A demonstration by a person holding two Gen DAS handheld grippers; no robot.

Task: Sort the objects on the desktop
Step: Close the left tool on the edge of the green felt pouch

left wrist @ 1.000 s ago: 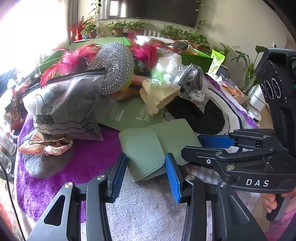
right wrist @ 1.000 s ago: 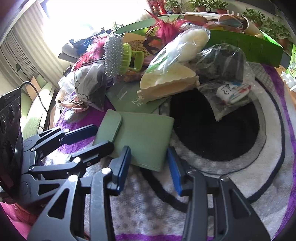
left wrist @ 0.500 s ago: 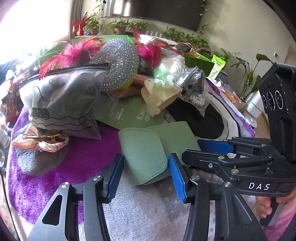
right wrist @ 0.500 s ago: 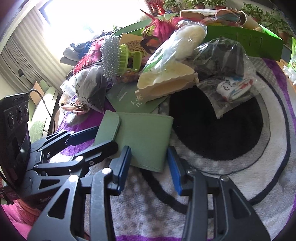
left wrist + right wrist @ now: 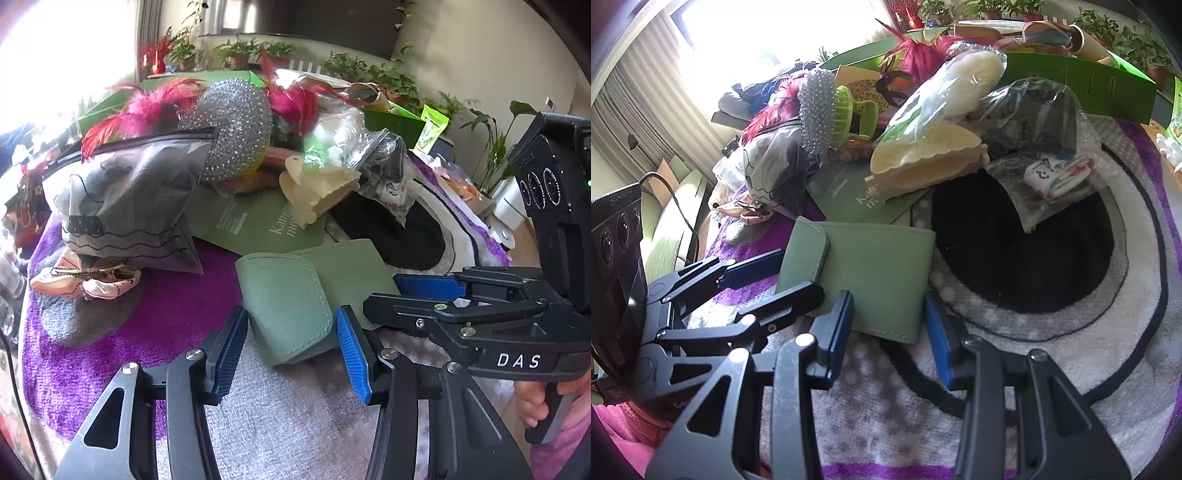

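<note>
while both tools hover low over the mat, the left gripper (image 5: pixel 291 336) has just been opening its jaws, and they now stand apart with the flap end of the green wallet (image 5: pixel 295 306) between them, blue pads beside its edges but not clearly pressing. the right gripper (image 5: pixel 888 332) straddles the wallet's near corner the same way, jaws parted, a gap showing on the right pad's side. the wallet lies flat on the purple and grey rug (image 5: pixel 997 424), just in front of a dark green booklet (image 5: pixel 255 221). beyond that rises a heap: a cream claw clip (image 5: pixel 927 162), a grey zip pouch (image 5: pixel 136 206), a rhinestone ball (image 5: pixel 236 125), pink feathers (image 5: pixel 147 107) and bagged items. judging by this, the step in hand is picking out the wallet; the next move likely calls for one pair of pads to close firmly on an edge and lift it clear without dragging the booklet.
</note>
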